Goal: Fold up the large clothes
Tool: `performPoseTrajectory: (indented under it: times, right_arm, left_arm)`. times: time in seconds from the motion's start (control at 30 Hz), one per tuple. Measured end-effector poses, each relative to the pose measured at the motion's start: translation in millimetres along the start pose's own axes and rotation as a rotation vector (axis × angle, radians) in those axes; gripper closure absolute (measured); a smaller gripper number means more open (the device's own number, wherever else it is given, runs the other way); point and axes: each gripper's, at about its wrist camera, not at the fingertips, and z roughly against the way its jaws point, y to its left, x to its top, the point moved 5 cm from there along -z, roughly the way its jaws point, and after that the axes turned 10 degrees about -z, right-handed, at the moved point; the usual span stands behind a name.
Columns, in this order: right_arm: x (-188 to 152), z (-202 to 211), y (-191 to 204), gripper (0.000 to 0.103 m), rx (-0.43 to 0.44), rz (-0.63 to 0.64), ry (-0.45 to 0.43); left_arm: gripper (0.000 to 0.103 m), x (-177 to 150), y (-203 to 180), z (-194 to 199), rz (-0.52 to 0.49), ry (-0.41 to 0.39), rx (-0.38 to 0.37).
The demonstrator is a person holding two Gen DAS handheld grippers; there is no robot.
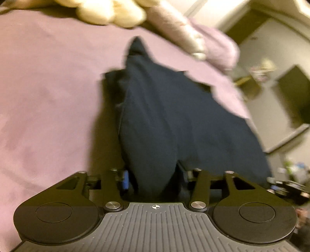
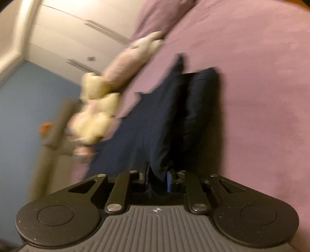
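A dark navy garment (image 1: 164,116) hangs stretched over the mauve bedsheet (image 1: 48,97). My left gripper (image 1: 155,180) is shut on one edge of it, the cloth bunched between its jaws. In the right wrist view the same navy garment (image 2: 155,120) runs away from my right gripper (image 2: 158,180), which is shut on another part of its edge. Both views are motion-blurred. The far end of the garment lies in folds on the bedsheet (image 2: 261,97).
A cream and pink plush toy (image 2: 98,108) lies at the bed's edge; it also shows in the left wrist view (image 1: 116,11). A rolled pink blanket (image 1: 203,38) lies beside it. White wardrobe doors (image 2: 77,38) and a blue wall (image 2: 29,106) stand beyond the bed.
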Motion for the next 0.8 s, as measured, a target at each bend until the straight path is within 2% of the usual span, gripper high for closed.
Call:
performPoseTrajectory:
  times: [0.07,0.1,0.17,0.2,0.27,0.3,0.37,0.4,0.5,0.57,0.67,0.73,0.8]
  right_arm:
    - [0,7,-6,0.069,-0.155,0.021,-0.075]
    - [0,14,-4,0.068,-0.219,0.058,-0.122]
    - [0,27,10,0.062,-0.304,0.146,-0.237]
    - [0,28,20,0.058,-0.333,0.186,-0.277]
    - [-2,21,44,0.058,-0.345,0.288,-0.328]
    - [-3,11,59,0.058,-0.341,0.344,-0.352]
    - [-4,-19,90,0.062,-0.311,0.436,-0.37]
    - [-5,-40,108,0.07,-0.276,0.485,-0.376]
    - [-10,-107,153,0.076,-0.219,0.634,-0.355]
    - [-8,-150,167,0.078,-0.247,0.701,-0.351]
    - [3,-197,162,0.079,-0.316,0.735,-0.323]
    - [15,-208,142,0.079,-0.417,0.761,-0.344]
    - [34,-212,115,0.08,-0.529,0.77,-0.376]
  left_arm:
    - [0.037,-1,1,8,-0.002,-0.021,0.067]
    - [0.036,1,0,14,-0.005,-0.041,0.106]
    - [0.028,11,-9,23,-0.059,-0.076,0.163]
    - [0.024,18,-17,25,-0.102,-0.102,0.191]
    - [0.01,32,-37,21,-0.184,-0.157,0.224]
    - [0.009,40,-47,15,-0.219,-0.189,0.244]
    - [0.006,55,-69,-6,-0.27,-0.246,0.258]
    - [0.006,66,-81,-24,-0.285,-0.26,0.271]
    - [0.006,89,-98,-70,-0.274,-0.259,0.291]
    - [0.006,102,-98,-100,-0.279,-0.274,0.342]
    - [0.006,115,-82,-144,-0.286,-0.231,0.466]
    - [0.006,114,-65,-153,-0.284,-0.222,0.507]
    - [0.004,118,-52,-160,-0.272,-0.235,0.498]
